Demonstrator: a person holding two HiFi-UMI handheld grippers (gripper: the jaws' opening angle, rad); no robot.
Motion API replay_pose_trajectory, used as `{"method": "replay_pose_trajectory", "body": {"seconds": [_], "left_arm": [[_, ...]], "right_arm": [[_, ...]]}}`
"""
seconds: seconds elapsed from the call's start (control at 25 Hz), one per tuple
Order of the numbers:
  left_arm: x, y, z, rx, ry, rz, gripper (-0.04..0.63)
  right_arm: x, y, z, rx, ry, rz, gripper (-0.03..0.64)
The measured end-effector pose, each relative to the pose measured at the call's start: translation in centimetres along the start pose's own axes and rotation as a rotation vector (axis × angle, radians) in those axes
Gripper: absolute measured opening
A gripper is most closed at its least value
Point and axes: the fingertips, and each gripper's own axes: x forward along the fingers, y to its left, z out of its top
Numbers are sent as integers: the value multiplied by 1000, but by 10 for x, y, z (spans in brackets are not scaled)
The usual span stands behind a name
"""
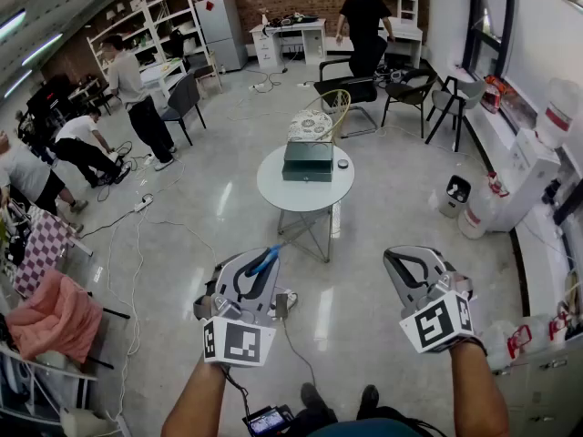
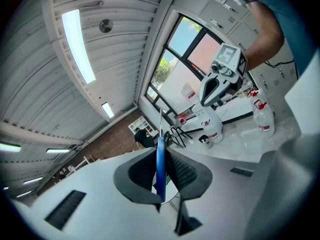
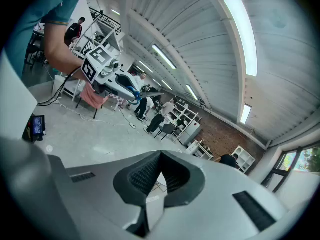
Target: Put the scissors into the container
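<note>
Left gripper was clamped on the blue-handled scissors, blades ahead; we held them raised, well apart from the container on the round table, presumably for carrying over; right gripper was closed, empty, apparently spare

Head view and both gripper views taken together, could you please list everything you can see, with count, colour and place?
scissors: one, blue handle, clamped in the left gripper's jaws
container: one, dark green, on the table
table: one, white, round, mid-floor ahead
chairs: several, black, beyond the table
cloth: one, pink, draped at the left edge
people: four, at the back and left
left gripper: one, grey, lower left, shut on the scissors
right gripper: one, grey, lower right, jaws together, empty
forearms: two, bare, bottom edge
</note>
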Motion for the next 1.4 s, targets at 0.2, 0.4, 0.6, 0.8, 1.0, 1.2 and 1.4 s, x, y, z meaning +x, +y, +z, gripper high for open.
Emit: {"method": "replay_pose_trajectory", "body": {"seconds": [0.2, 0.4, 0.6, 0.8, 1.0, 1.2, 1.4], "left_arm": [[17, 6, -5, -2, 1, -5, 64], [28, 16, -22, -7, 1, -12, 64], [41, 22, -29, -15, 1, -23, 64], [45, 41, -65, -24, -11, -46, 64], [49, 59, -91, -29, -28, -80, 64], [73, 65, -100, -24, -29, -102, 64], [109, 76, -110, -26, -12, -100, 64]], "right_arm": [[13, -10, -4, 11, -4, 0, 38], [34, -8, -2, 9, -4, 5, 38], [48, -15, -4, 9, 1, 1, 38], [84, -2, 7, 6, 14, -19, 38], [115, 7, 20, 6, 36, -34, 38], [136, -6, 14, 18, 39, -40, 38], [167, -30, 1, 29, 29, -31, 38]]}}
